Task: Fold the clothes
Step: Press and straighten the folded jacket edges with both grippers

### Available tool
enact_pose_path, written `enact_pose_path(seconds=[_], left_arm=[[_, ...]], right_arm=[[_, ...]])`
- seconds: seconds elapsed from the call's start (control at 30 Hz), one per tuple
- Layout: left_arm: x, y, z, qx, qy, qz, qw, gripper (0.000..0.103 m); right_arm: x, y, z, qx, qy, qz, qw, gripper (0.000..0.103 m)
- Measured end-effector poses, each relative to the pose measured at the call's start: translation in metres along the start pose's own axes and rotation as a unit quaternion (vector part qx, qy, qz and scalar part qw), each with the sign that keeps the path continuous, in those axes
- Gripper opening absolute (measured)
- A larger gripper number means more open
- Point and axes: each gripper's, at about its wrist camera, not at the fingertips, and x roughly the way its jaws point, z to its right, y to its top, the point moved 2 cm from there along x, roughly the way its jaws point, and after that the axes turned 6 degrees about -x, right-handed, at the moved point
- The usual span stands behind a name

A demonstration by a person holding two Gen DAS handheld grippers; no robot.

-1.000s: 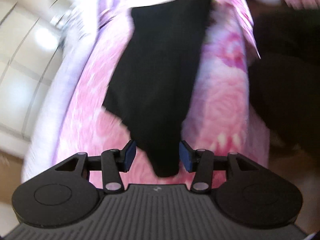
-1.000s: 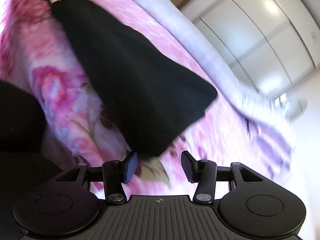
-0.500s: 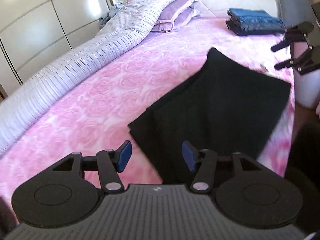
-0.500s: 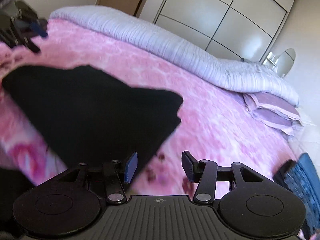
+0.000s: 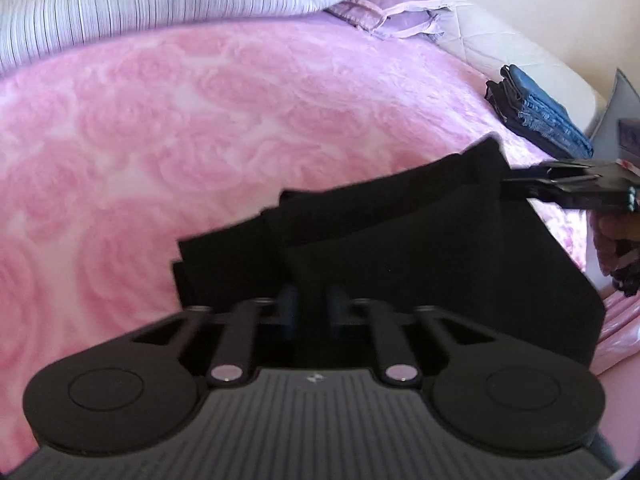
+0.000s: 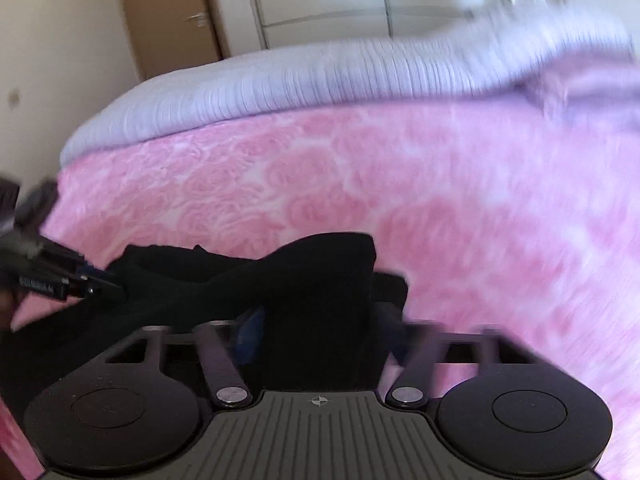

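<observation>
My left gripper [image 5: 311,314] pinches the black garment [image 5: 420,240] between nearly closed fingers; my right gripper [image 6: 316,336] clamps another fold, fabric filling its wider gap.

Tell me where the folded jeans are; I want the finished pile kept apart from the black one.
In the left wrist view, the folded jeans lie far right on the pink blanket, beyond the black garment and below the lilac pillow.

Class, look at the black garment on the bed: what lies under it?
The pink blanket shows all around the black garment and runs under it. Whatever else may lie beneath is covered by the cloth.
</observation>
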Motion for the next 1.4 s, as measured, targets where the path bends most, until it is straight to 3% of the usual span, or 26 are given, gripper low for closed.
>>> enact_pose_path(seconds=[0.13, 0.2, 0.33, 0.47, 0.6, 0.73, 0.83, 0.9, 1.0, 1.17, 1.3, 1.4], left_arm=[[-0.033, 0.016, 0.0, 0.02, 0.011, 0.082, 0.9963, 0.001], [-0.018, 0.023, -0.004, 0.025, 0.027, 0.077, 0.9963, 0.001], [0.043, 0.016, -0.01, 0.043, 0.078, 0.007, 0.996, 0.003], [0.054, 0.013, 0.01, 0.098, 0.126, 0.007, 0.9872, 0.004], [0.053, 0.011, 0.02, 0.132, 0.146, -0.002, 0.9804, 0.004], [0.053, 0.009, 0.02, 0.135, 0.151, 0.0, 0.9793, 0.004], [0.052, 0.008, 0.022, 0.14, 0.156, 0.004, 0.9778, 0.004], [0.049, 0.009, 0.022, 0.142, 0.158, 0.005, 0.9773, 0.008], [0.034, 0.014, 0.021, 0.133, 0.159, 0.008, 0.9783, 0.021], [-0.033, 0.005, 0.037, 0.159, 0.181, 0.053, 0.969, 0.02], [-0.078, -0.033, 0.064, 0.177, 0.144, 0.054, 0.9721, 0.021], [-0.085, -0.069, 0.077, 0.172, 0.106, 0.033, 0.9788, 0.022]], right_arm=[[0.006, 0.01, 0.02, 0.037, 0.015, 0.008, 0.999, 0.003], [0.011, 0.021, 0.026, 0.03, 0.011, 0.019, 0.999, 0.003], [0.056, 0.011, 0.026, -0.007, -0.014, -0.035, 0.999, 0.003], [0.071, -0.003, 0.026, -0.015, -0.023, -0.053, 0.998, 0.005], [0.05, -0.001, 0.012, -0.031, -0.042, -0.046, 0.998, 0.021], [0.013, -0.001, -0.023, -0.064, -0.056, -0.018, 0.996, 0.031], [-0.011, -0.005, -0.049, -0.085, -0.053, -0.002, 0.995, 0.044], [-0.006, -0.02, -0.06, -0.079, -0.018, -0.031, 0.996, 0.045], [0.013, -0.039, -0.059, -0.06, 0.005, -0.077, 0.995, 0.046], [0.018, -0.046, -0.048, -0.022, 0.022, -0.089, 0.996, 0.049], [0.015, -0.043, -0.037, 0.04, 0.036, -0.081, 0.995, 0.05], [0.012, -0.042, -0.026, 0.097, 0.049, -0.071, 0.992, 0.051]])
